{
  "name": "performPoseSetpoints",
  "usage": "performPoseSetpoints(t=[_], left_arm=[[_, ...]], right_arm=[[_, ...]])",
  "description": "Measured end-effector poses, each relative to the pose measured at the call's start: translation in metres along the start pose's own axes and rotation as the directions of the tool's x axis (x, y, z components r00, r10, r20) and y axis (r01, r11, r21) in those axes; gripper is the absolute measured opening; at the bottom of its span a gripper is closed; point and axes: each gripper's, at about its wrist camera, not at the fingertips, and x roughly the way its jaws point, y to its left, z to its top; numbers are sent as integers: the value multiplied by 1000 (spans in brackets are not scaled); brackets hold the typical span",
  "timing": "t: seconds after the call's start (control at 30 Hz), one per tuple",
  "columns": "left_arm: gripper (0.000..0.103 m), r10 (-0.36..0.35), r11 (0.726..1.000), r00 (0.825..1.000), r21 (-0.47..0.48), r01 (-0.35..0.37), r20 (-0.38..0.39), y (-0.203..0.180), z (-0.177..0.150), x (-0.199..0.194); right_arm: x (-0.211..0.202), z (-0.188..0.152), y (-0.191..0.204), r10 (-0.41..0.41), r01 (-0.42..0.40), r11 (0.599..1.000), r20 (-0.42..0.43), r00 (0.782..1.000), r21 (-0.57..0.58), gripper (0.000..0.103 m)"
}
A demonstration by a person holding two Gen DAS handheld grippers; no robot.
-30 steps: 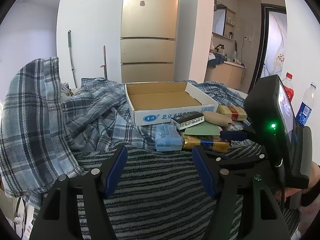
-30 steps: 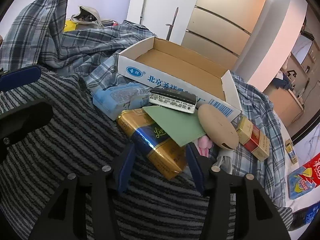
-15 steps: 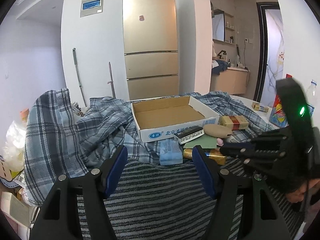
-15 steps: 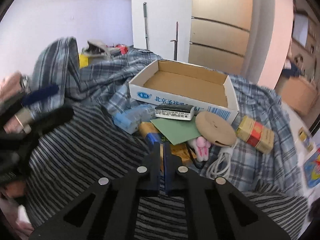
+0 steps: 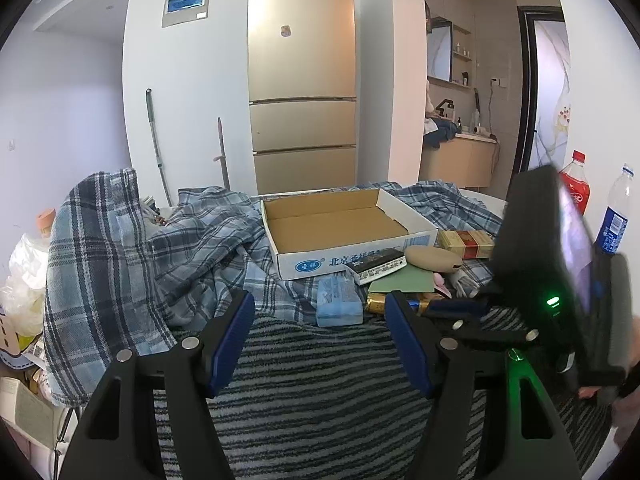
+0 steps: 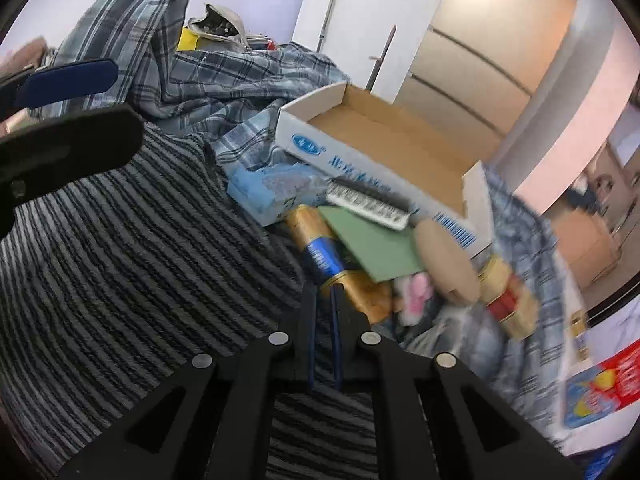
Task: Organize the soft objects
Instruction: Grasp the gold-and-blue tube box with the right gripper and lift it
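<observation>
A grey and black striped knit cloth [image 5: 320, 380] lies in front of both grippers and also shows in the right wrist view [image 6: 132, 248]. A blue plaid cloth [image 5: 168, 240] is heaped behind it at the left. My left gripper [image 5: 320, 340] is open and empty above the striped cloth. My right gripper [image 6: 324, 300] is shut with nothing between its fingers, low over the striped cloth's far edge, beside a gold and blue pack [image 6: 332, 264]. It shows at the right of the left wrist view [image 5: 452, 308].
An open white cardboard box [image 5: 416, 236] sits behind a pile: a blue tissue pack [image 5: 336, 300], a black box [image 5: 376, 266], a green card [image 5: 400, 280], a tan oval case [image 5: 434, 258], a pink soft toy [image 6: 416, 300], a red-gold box [image 5: 466, 238]. Bottles [image 5: 614, 216] stand right.
My right gripper closed from open about a second ago and stays shut; it has tilted and moved back down toward the pile. My left gripper rose, then lowered a little, still open.
</observation>
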Motion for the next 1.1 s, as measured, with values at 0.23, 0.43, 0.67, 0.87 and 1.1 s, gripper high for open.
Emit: performPoseSetpoints(t=[0.23,0.43,0.67,0.87,1.1], left_arm=[[70,-27,999,1000,-35,26,-13,12,-2,14],[70,-119,988,990,-106,111,-73,25,-8,31],[67,-95,984,992,-160,82,-79,34,-13,32],[67,-77,992,995,-109,71,-56,25,-12,25],[67,-36,999,999,7,36,22,-1,-2,6]], right_arm=[[-8,-14,12,-153,159,960,41,987,-230,52],[9,-17,29,-208,202,921,18,978,-332,43],[23,-14,34,-253,246,893,33,967,-376,32],[4,-11,17,-240,257,938,99,966,-234,22],[-51,0,-33,-45,16,984,160,986,176,20]])
